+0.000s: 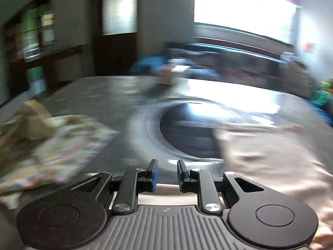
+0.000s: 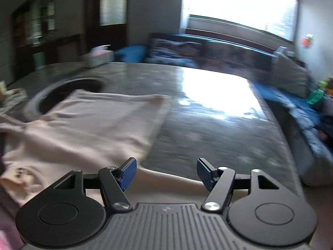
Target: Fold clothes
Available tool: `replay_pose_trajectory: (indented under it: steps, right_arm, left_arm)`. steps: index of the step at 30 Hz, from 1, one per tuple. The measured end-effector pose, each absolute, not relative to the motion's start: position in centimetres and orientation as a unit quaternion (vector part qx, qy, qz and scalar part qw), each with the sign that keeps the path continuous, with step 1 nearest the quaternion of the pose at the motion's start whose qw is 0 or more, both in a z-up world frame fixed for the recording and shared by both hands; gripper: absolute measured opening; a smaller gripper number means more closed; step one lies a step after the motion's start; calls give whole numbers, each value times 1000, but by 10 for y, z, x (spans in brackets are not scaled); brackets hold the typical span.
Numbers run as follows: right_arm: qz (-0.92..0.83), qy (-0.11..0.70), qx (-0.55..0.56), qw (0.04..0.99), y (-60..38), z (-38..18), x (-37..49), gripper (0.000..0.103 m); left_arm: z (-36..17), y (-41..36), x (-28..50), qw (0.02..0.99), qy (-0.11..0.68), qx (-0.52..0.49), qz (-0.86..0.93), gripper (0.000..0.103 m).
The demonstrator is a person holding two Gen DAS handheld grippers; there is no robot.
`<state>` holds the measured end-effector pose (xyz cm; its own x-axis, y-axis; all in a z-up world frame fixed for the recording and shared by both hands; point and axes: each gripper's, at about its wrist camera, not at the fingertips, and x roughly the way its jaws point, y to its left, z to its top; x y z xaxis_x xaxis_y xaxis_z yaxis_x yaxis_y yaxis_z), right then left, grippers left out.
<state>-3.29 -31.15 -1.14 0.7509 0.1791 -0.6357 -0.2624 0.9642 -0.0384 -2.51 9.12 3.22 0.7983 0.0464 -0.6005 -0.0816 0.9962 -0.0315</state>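
A grey counter (image 2: 208,129) with a glossy top fills both blurred views, bright window glare on its far side. A dark round inset (image 1: 187,133) ringed in silver sits in the counter's surface.

The pale pink garment (image 2: 93,125) lies spread flat on the counter, toward its near edge; its far end overlaps the round inset. It looks soft and lightly creased, with a straight hem running along its right side (the near left end bunches into folds, and a small dark mark shows there).

The left tool (image 1: 166,175) hovers at the near edge with its blue pads a narrow gap apart, nothing between them. The right tool (image 2: 166,173) stands wide open and empty, just beside the garment's near right corner.

A crumpled floral-patterned cloth (image 1: 58,145) lies at the counter's left edge. A tissue box (image 2: 97,58) sits at the far left edge.
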Motion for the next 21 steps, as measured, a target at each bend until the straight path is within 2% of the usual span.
replay_pose_trajectory:
  steps: [9,13,18,21]
  right_arm:
    - [227,343,-108,905,-251,-26,-40,65]
    - [259,347,-147,889,-238,-32,-59,65]
    - [289,356,-175,871,-231,-35,-79,65]
    - [299,367,-168,865,-235,-27,-75,65]
  left_arm:
    - [1,1,-24,923,354,19,-149,22]
    - [-13,-18,-41,910,362,50,-195,27]
    - [-20,-27,-56,904,355,88,-223,27]
    - [-16,-20,-49,895,366,80,-241,34]
